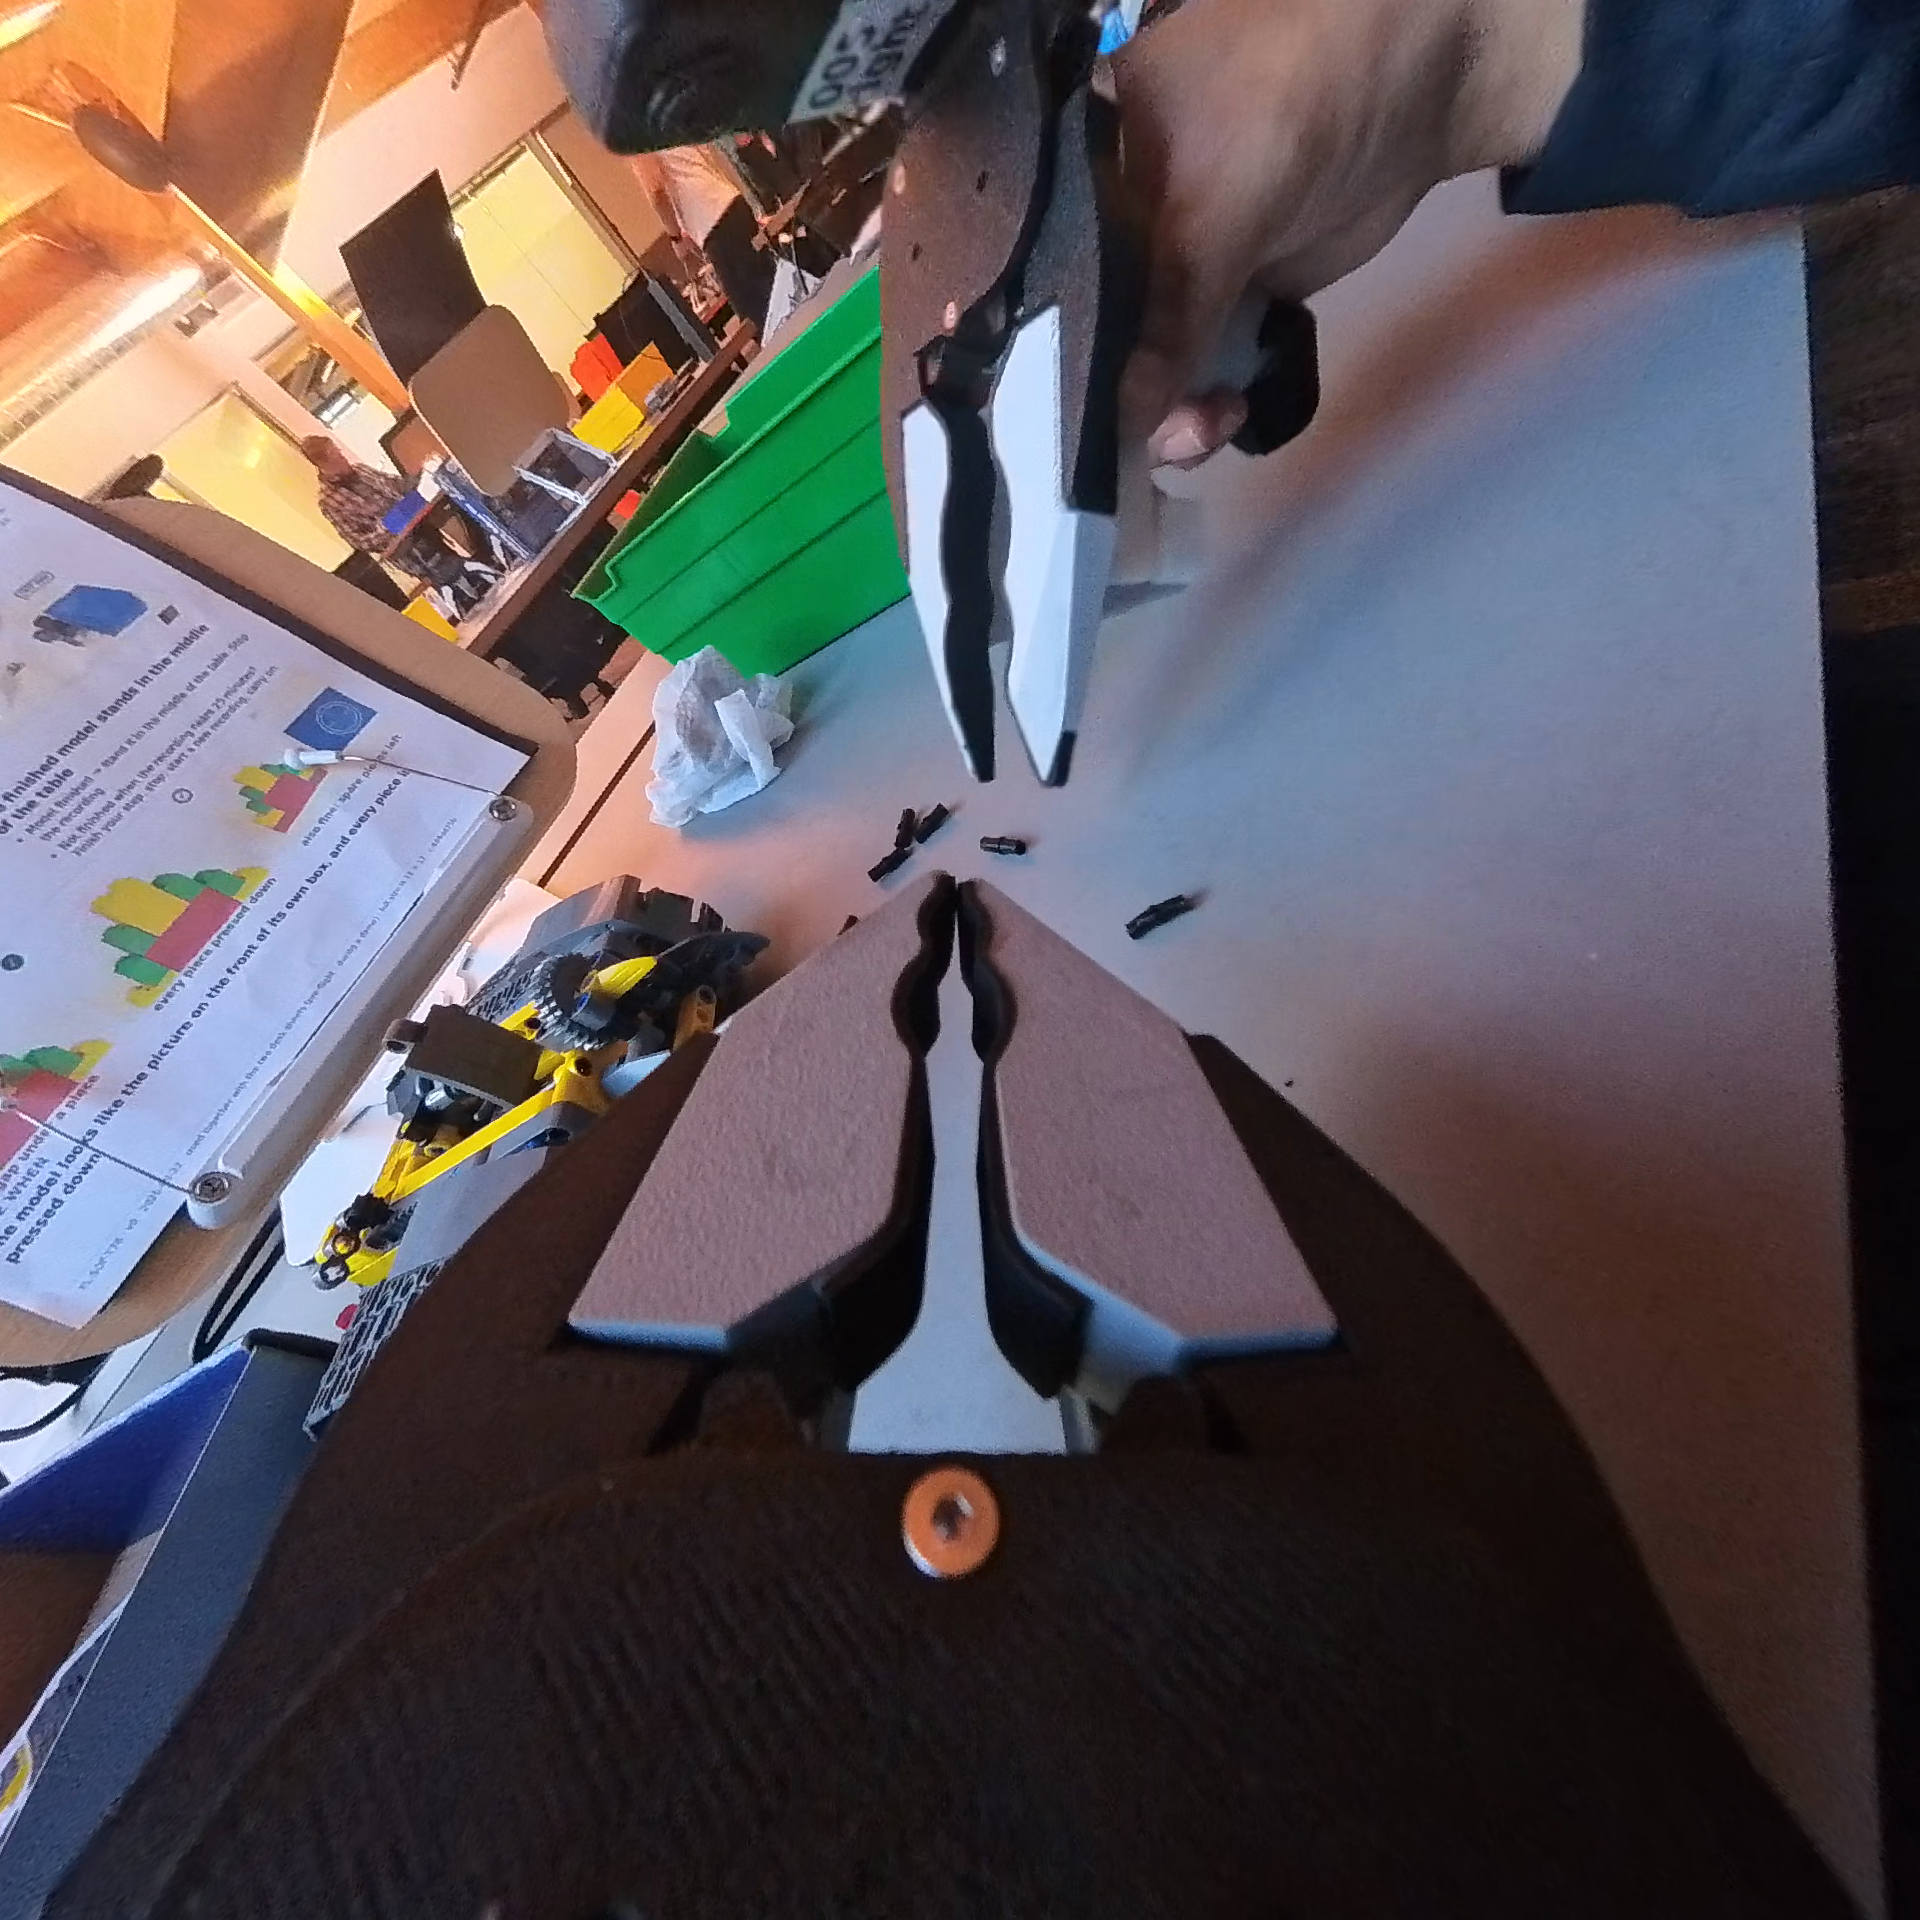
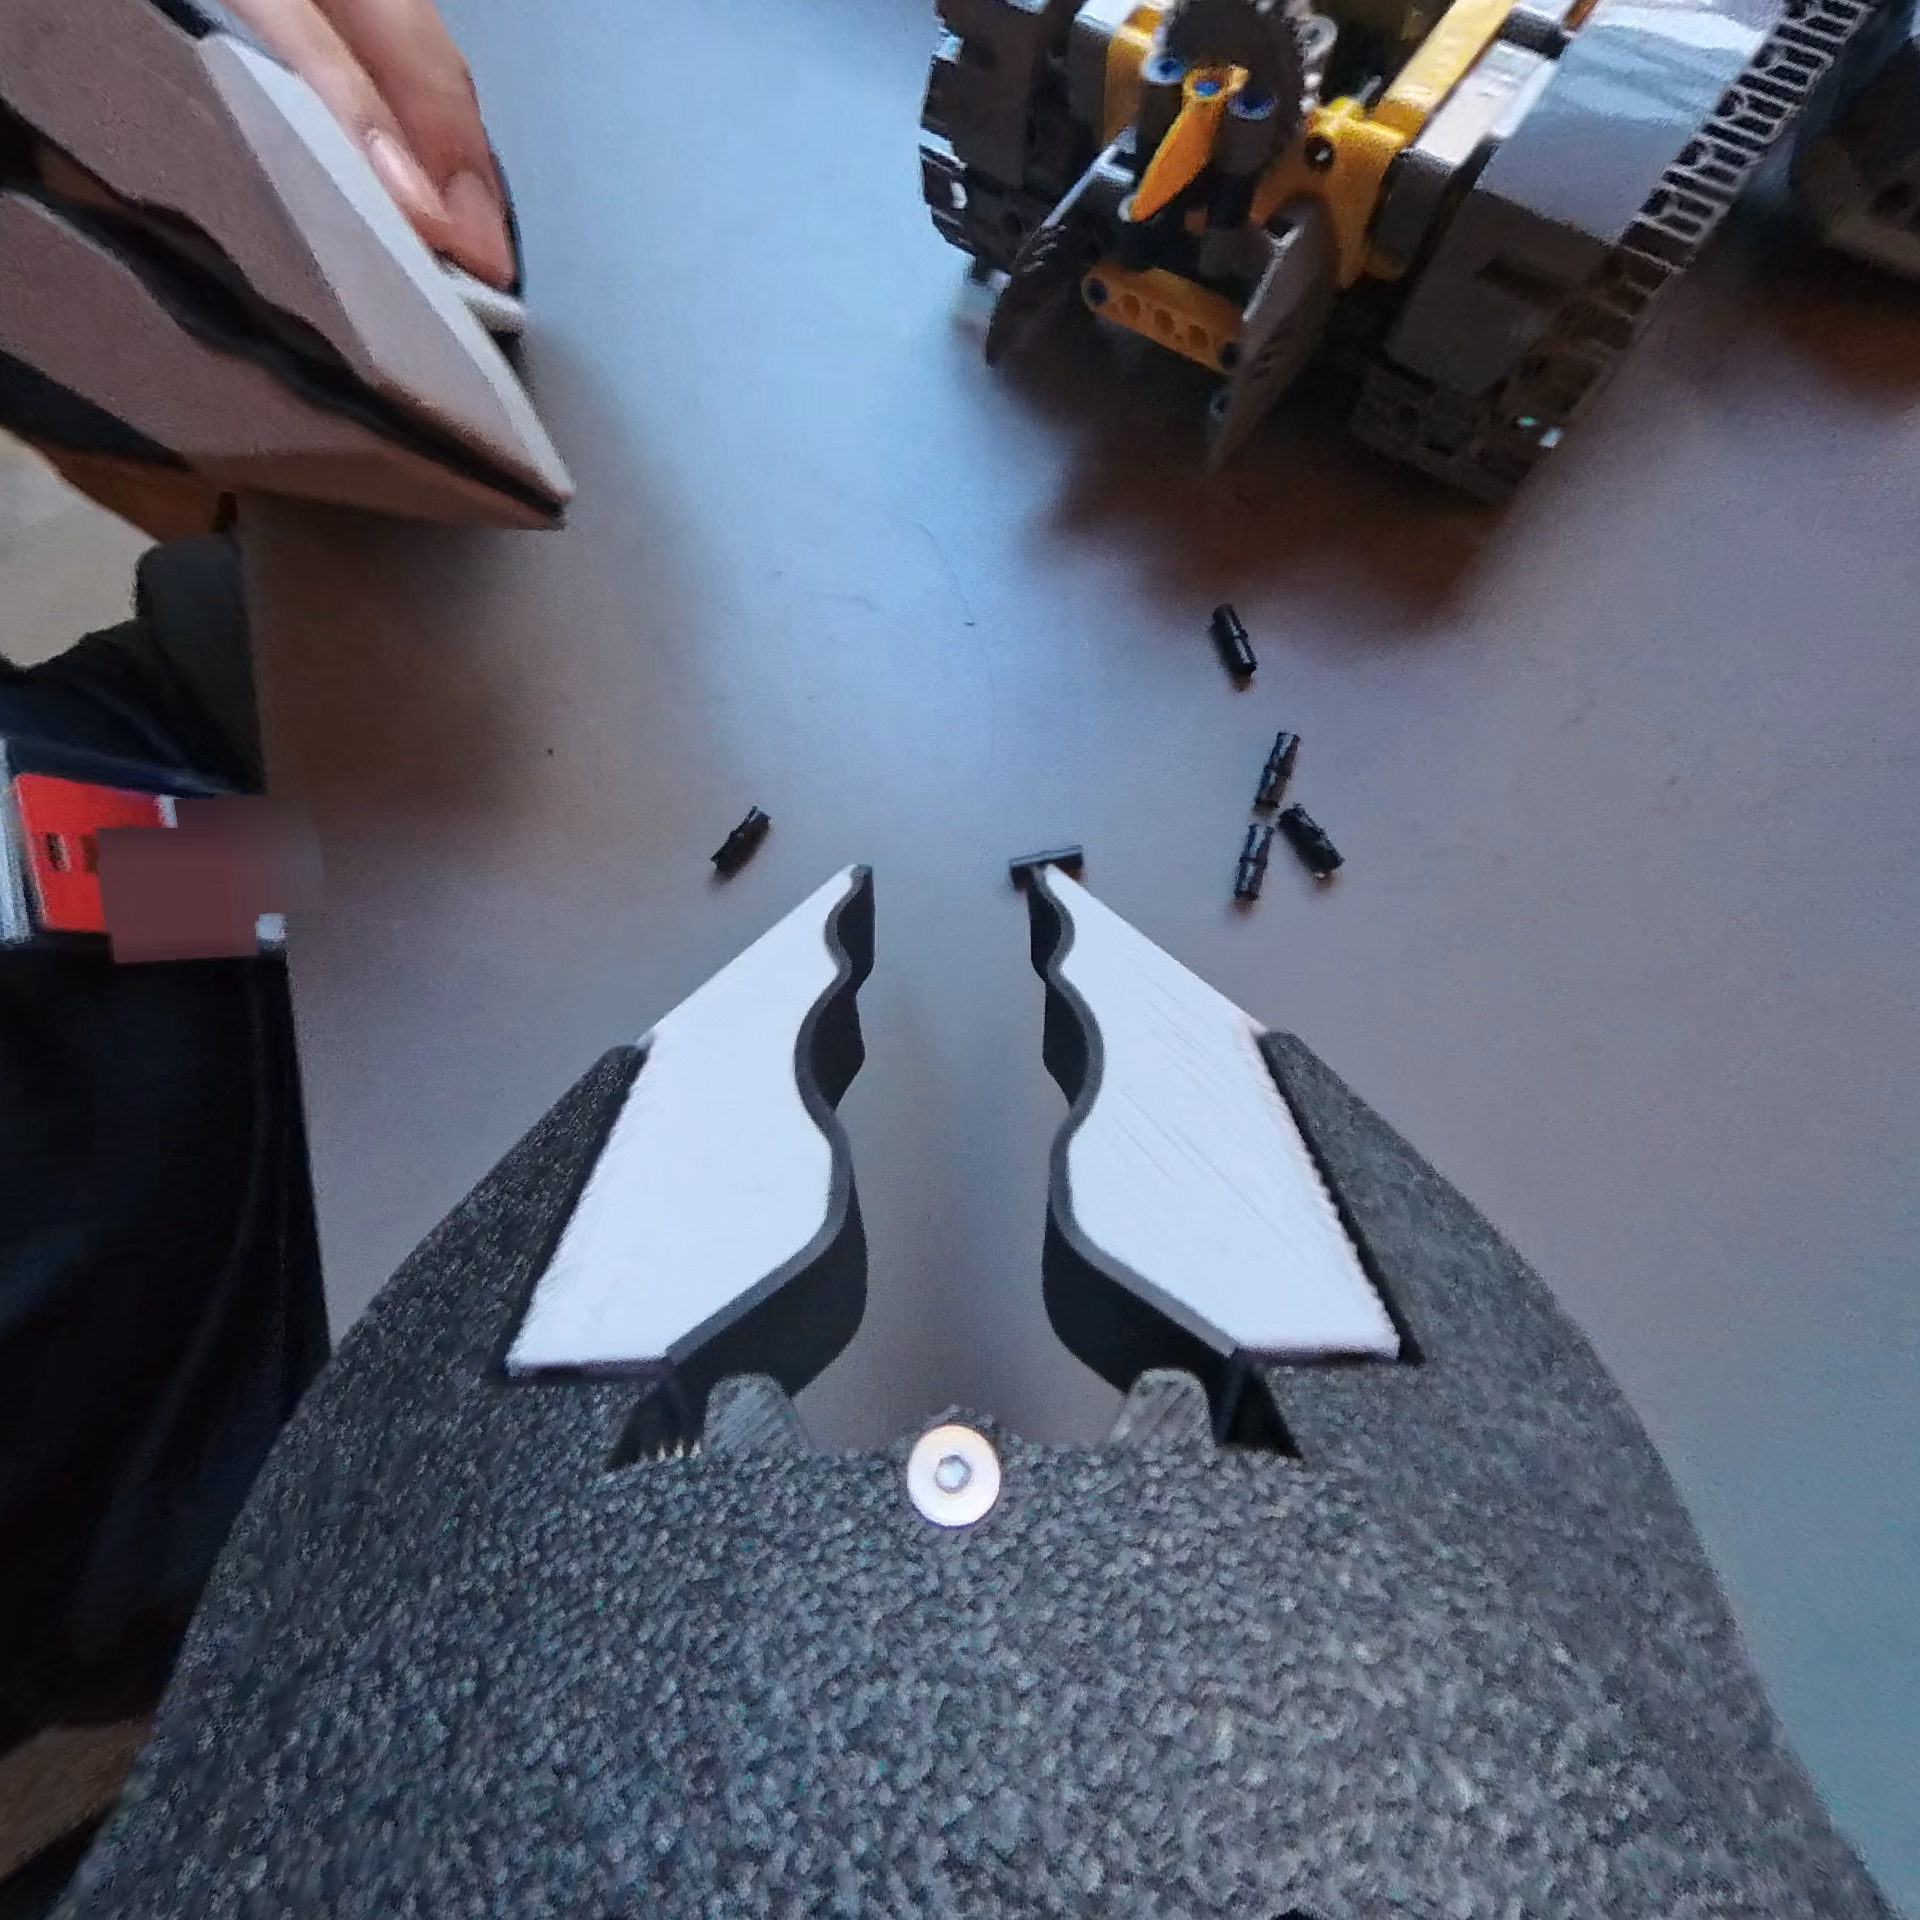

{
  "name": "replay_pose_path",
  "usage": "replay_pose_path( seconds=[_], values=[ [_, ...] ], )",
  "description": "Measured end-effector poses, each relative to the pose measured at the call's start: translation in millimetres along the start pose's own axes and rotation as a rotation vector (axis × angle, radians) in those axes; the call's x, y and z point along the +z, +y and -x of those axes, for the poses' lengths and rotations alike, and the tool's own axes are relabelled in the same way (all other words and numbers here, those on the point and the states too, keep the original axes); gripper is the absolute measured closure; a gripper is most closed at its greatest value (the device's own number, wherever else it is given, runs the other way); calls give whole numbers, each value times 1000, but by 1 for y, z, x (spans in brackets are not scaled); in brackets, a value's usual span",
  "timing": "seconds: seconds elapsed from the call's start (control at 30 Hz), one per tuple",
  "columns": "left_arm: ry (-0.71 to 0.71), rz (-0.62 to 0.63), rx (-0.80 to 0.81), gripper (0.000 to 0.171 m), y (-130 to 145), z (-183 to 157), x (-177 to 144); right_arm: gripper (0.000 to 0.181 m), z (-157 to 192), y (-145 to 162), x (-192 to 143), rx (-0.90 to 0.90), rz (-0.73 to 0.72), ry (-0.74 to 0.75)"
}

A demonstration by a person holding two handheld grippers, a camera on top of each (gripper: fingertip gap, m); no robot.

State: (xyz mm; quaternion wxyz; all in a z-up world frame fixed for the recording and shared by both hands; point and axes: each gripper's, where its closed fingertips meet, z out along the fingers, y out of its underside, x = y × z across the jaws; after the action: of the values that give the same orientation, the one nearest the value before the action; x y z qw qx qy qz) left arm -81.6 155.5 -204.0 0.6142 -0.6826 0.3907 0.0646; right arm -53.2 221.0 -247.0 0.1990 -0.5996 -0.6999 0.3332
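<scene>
Several small black pins lie loose on the grey table (image 2: 727, 623). My right gripper (image 2: 951, 881) is open and empty, low over the table; one black pin (image 2: 1047, 860) lies crosswise at its right fingertip, another pin (image 2: 740, 840) lies left of it, and a cluster of pins (image 2: 1276, 769) lies to the right. The right gripper also shows from above in the left wrist view (image 1: 1016, 777), over a pin (image 1: 1003, 845). My left gripper (image 1: 956, 896) is shut and empty, just short of the pins; it also shows in the right wrist view (image 2: 556, 504). A yellow and grey brick-built vehicle (image 2: 1351, 239) stands behind the pins.
Stacked green bins (image 1: 769, 520) and a crumpled white wrapper (image 1: 717, 748) sit at the far table end. A printed instruction sheet on a board (image 1: 208, 883) stands left of the vehicle (image 1: 540, 1049). A blue box (image 1: 104, 1475) is near left. A person (image 1: 353, 499) is far back. There is about 9 cm between the tips of the two grippers. My right gripper's tips are some 5 cm from the pin (image 2: 740, 840). My left wrist view (image 1: 1153, 917) looks at it from another angle.
</scene>
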Motion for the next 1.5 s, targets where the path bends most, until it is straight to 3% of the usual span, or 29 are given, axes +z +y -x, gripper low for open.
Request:
replay_pose_path(
  seconds=[0.1, 0.23, 0.47, 1.07, 1.23, 1.5],
  values=[
    [-2, -1, 0, 171, 0, 0, 0, 151, -13, -3, 5, 47, -7, 104],
    [-4, -3, 5, 171, 0, 0, 0, 138, -15, 5, 15, 70, 48, 128],
    [-3, -3, 7, 171, 0, 0, -1, 159, -43, 14, 9, 69, 75, 276],
    [-3, 6, 21, 171, 1, -2, 1, 147, -42, 12, 1, 115, -2, 205],
    [-2, 6, 20, 171, 1, -2, 1, 146, -50, 22, -1, 94, 60, 252],
    [0, 4, 17, 171, 1, -2, 1, 146, -42, 39, -13, 48, 119, 204]
  ],
)
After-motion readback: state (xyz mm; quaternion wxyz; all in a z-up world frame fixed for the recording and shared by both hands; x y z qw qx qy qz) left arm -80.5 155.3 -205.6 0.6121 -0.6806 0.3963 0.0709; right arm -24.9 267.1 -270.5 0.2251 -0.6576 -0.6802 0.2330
